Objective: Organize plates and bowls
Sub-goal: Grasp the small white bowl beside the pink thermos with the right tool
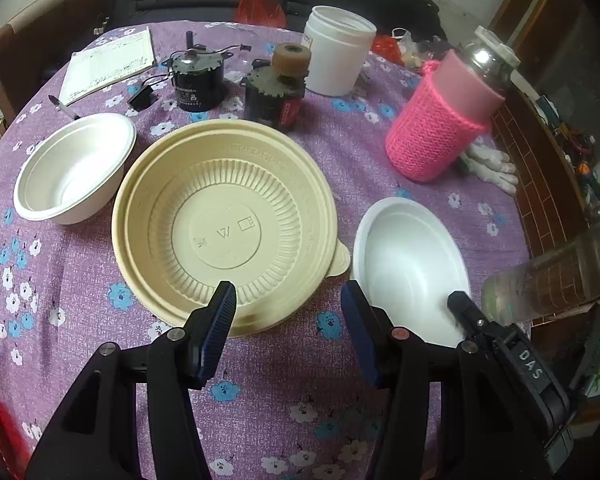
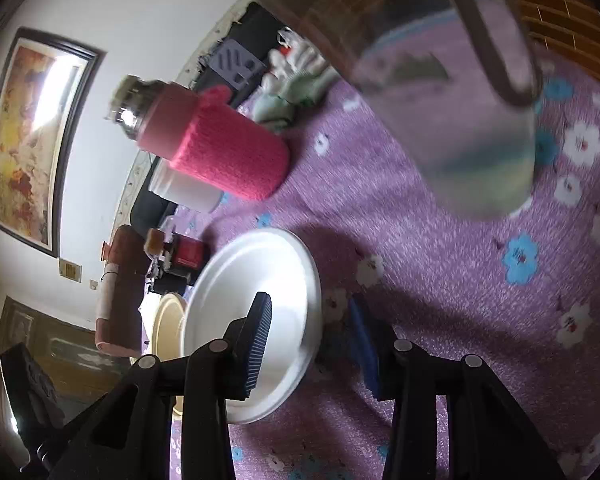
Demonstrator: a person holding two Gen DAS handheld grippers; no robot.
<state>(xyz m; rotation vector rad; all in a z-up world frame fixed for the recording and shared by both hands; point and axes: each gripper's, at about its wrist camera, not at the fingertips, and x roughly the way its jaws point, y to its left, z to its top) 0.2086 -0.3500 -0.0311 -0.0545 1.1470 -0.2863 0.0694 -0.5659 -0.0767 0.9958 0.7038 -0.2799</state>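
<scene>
On the purple floral tablecloth [image 1: 284, 364], the left gripper [image 1: 288, 320] hangs half open and empty above the near rim of the wide beige ribbed plastic bowl [image 1: 224, 220]. The right gripper [image 2: 312, 344], partly open, straddles the rim of the white foam bowl [image 2: 260, 292] without pressing it; a second white foam bowl [image 1: 74, 168] sits left of the beige one.

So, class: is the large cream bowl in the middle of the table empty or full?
Empty. The cream bowl shows its bare ribbed floor and moulded marks, with nothing inside.

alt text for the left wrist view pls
Open left gripper hovers over a purple floral tablecloth, its fingers straddling the near rim of a large beige bowl. White bowls sit either side.
</scene>
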